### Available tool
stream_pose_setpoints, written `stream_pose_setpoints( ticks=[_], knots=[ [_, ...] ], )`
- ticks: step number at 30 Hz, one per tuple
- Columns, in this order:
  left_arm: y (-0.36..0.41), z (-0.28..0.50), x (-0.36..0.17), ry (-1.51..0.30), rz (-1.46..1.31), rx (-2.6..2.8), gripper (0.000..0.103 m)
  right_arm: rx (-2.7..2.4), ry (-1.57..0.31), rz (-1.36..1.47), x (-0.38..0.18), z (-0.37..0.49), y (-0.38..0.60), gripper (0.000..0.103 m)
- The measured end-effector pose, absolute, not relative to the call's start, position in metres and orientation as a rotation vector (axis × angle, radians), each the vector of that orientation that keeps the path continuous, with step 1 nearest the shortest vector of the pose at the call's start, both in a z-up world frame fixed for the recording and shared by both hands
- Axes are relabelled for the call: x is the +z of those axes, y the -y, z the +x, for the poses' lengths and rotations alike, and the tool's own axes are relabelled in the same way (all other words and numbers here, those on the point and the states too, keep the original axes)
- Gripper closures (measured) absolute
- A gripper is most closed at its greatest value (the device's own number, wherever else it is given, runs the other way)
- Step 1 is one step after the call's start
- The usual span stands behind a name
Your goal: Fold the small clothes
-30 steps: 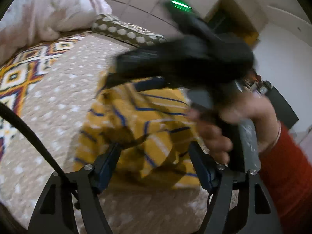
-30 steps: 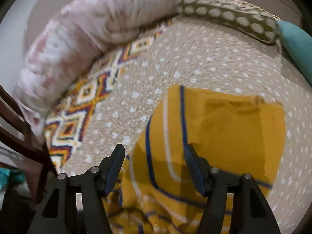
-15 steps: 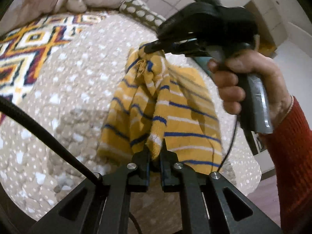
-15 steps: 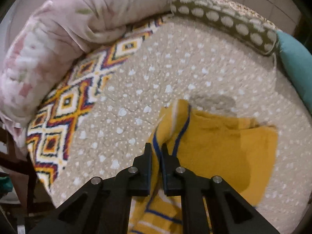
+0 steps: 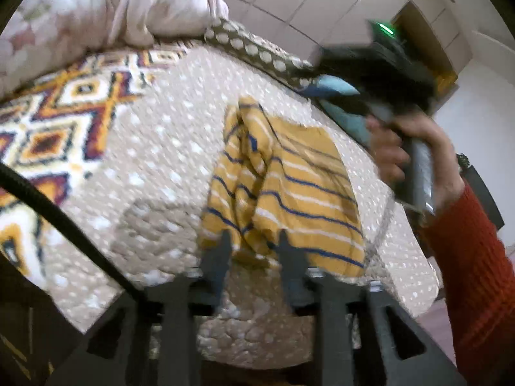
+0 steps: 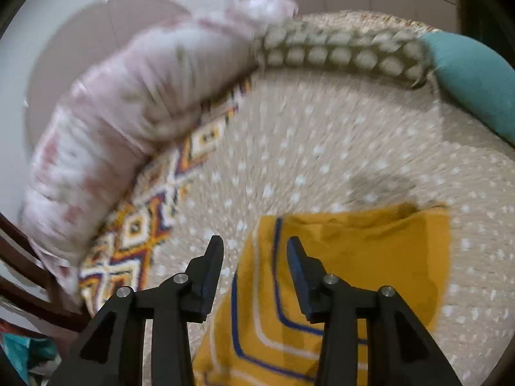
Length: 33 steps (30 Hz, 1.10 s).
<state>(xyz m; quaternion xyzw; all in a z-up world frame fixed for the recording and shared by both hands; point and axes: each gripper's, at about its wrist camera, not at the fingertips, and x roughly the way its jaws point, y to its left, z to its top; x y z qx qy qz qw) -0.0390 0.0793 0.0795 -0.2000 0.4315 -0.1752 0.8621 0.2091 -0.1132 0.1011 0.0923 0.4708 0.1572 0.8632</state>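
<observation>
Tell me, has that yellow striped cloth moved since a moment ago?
Yes. The yellow striped cloth was held up off the dotted bedcover; now it has dropped onto it, both hand-held grippers open.

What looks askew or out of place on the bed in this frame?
The yellow striped garment lies unevenly: its left side is bunched into a rumpled ridge while the rest is flat. Both tongs, left and right, are open, holding nothing.

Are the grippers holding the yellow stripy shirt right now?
No. Both the left gripper and right gripper are open, and the yellow striped shirt lies loose on the dotted bedspread.
</observation>
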Motion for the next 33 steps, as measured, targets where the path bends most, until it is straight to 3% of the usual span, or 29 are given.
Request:
stream_pose_setpoints(
  ticks=[1,5,9,11,12,16,18,20,21,22,23,25,26,28,33],
  knots=[
    [-0.08,-0.032,0.083,-0.892,-0.421,-0.359,0.054,0.326,-0.972,0.201,0.109,0.201,0.125,0.059],
    [-0.06,-0.002,0.088,-0.922,-0.333,-0.362,0.043,0.286,-0.966,0.214,0.112,0.164,0.176,0.059],
    [-0.029,0.027,0.081,-0.936,-0.209,-0.377,0.042,0.208,-0.991,0.219,0.084,0.126,0.225,0.059],
    [-0.022,0.047,0.066,-0.971,-0.151,-0.321,0.051,0.213,-1.001,0.262,0.07,0.112,0.243,0.059],
    [-0.023,0.057,0.057,-0.993,-0.128,-0.257,0.065,0.226,-1.005,0.306,0.06,0.103,0.253,0.059],
    [-0.039,0.082,0.03,-1.08,-0.217,-0.247,0.066,0.251,-1.071,0.42,0.018,0.089,0.269,0.058],
    [-0.041,0.08,0.036,-1.08,-0.211,-0.254,0.066,0.268,-1.055,0.498,0.01,0.086,0.28,0.051],
    [-0.046,0.076,0.049,-1.051,-0.232,-0.274,0.066,0.279,-1.017,0.549,0.012,0.085,0.291,0.05],
    [-0.052,0.073,0.058,-1.023,-0.264,-0.287,0.066,0.285,-0.989,0.561,0.014,0.084,0.295,0.043],
    [-0.057,0.071,0.064,-0.996,-0.29,-0.297,0.057,0.293,-0.968,0.568,0.016,0.083,0.298,0.039],
    [-0.062,0.071,0.07,-0.969,-0.323,-0.315,0.04,0.308,-0.95,0.579,0.016,0.083,0.301,0.033],
    [-0.069,0.07,0.077,-0.924,-0.385,-0.337,0.018,0.337,-0.946,0.601,0.011,0.084,0.301,0.032],
    [-0.07,0.073,0.077,-0.916,-0.405,-0.338,0.013,0.362,-0.955,0.621,0.005,0.087,0.299,0.031],
    [-0.067,0.083,0.07,-0.924,-0.431,-0.407,0.007,0.391,-0.971,0.639,-0.004,0.096,0.291,0.031],
    [-0.04,0.113,0.021,-1.091,-0.383,-0.513,0.007,0.456,-0.935,0.727,-0.022,0.121,0.276,0.03]
  ],
)
